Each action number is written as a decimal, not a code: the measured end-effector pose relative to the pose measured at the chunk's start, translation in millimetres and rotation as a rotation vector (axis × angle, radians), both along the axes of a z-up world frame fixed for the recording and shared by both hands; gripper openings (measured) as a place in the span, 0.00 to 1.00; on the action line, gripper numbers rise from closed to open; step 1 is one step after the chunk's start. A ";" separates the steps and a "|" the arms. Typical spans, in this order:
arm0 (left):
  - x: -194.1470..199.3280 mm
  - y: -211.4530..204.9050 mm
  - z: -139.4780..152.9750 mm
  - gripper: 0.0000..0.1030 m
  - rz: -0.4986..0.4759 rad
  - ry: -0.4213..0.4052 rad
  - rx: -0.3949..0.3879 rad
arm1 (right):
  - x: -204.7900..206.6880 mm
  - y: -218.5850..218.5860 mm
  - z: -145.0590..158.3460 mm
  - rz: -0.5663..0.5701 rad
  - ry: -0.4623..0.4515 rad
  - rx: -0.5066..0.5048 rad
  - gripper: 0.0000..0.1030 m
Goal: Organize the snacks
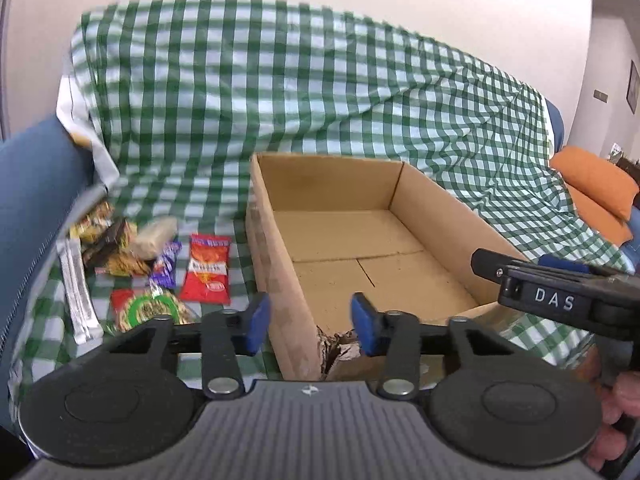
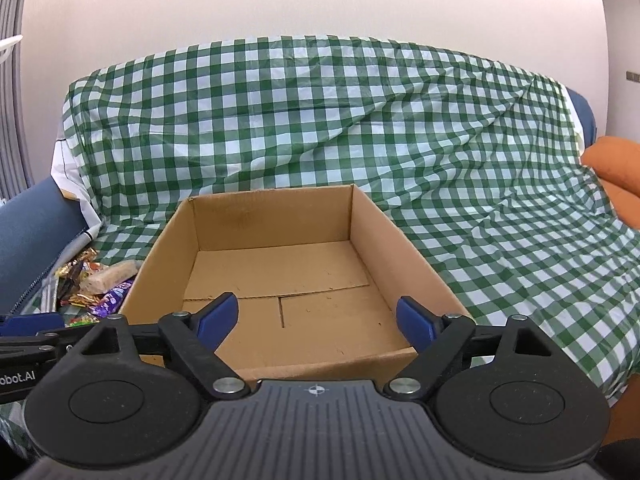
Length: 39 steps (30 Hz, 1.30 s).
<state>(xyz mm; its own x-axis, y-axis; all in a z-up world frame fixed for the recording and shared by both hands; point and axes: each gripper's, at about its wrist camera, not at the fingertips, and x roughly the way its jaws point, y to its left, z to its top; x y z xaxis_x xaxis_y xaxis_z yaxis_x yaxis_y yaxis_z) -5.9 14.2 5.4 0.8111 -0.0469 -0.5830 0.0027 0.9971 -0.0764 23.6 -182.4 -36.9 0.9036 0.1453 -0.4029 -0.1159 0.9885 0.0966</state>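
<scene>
Red snack packet point(image 1: 206, 270) shows only in left view; both jaws open wide, holding nothing.

Over a green-and-white checked cloth point(image 1: 280, 92), the left gripper point(image 1: 310, 320) hangs with blue pads apart above the torn near corner of an open brown cardboard box point(image 1: 280, 264), with a heap of wrapped snack packets point(image 1: 152, 264) just left of it.

"DAS" on right claw point(image 1: 560, 300); "obot.AI" on left claw point(image 2: 18, 378).
</scene>
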 end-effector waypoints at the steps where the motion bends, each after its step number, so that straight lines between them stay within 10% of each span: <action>1: 2.6 3.5 3.0 0.40 -0.011 0.011 -0.031 | 0.4 -0.4 0.8 0.003 0.003 0.010 0.82; 14: 6.3 5.8 5.2 0.32 -0.226 -0.179 -0.023 | 0.9 10.6 3.3 0.031 -0.019 0.025 0.81; 19: 6.6 18.7 2.4 0.17 -0.162 -0.130 -0.039 | 2.4 19.8 -2.4 0.023 -0.023 0.005 0.79; 25: 17.4 61.1 -2.3 0.12 0.009 -0.130 -0.079 | -2.4 41.3 -8.8 0.104 -0.078 -0.008 0.45; 32: 42.8 177.5 -26.1 0.12 0.380 0.000 -0.258 | -3.9 78.0 -6.4 0.233 -0.121 -0.047 0.49; 39: 82.3 245.2 -52.6 0.12 0.459 0.151 -0.310 | -1.9 145.2 12.1 0.421 -0.149 -0.045 0.69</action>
<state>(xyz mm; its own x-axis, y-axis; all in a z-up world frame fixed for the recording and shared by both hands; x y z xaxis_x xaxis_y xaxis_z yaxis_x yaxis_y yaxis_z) 76.4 259.3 -47.2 0.6976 0.1034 -0.7090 -0.4589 0.8244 -0.3312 21.7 -37.2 -24.8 0.8181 0.4983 -0.2870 -0.5185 0.8551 0.0068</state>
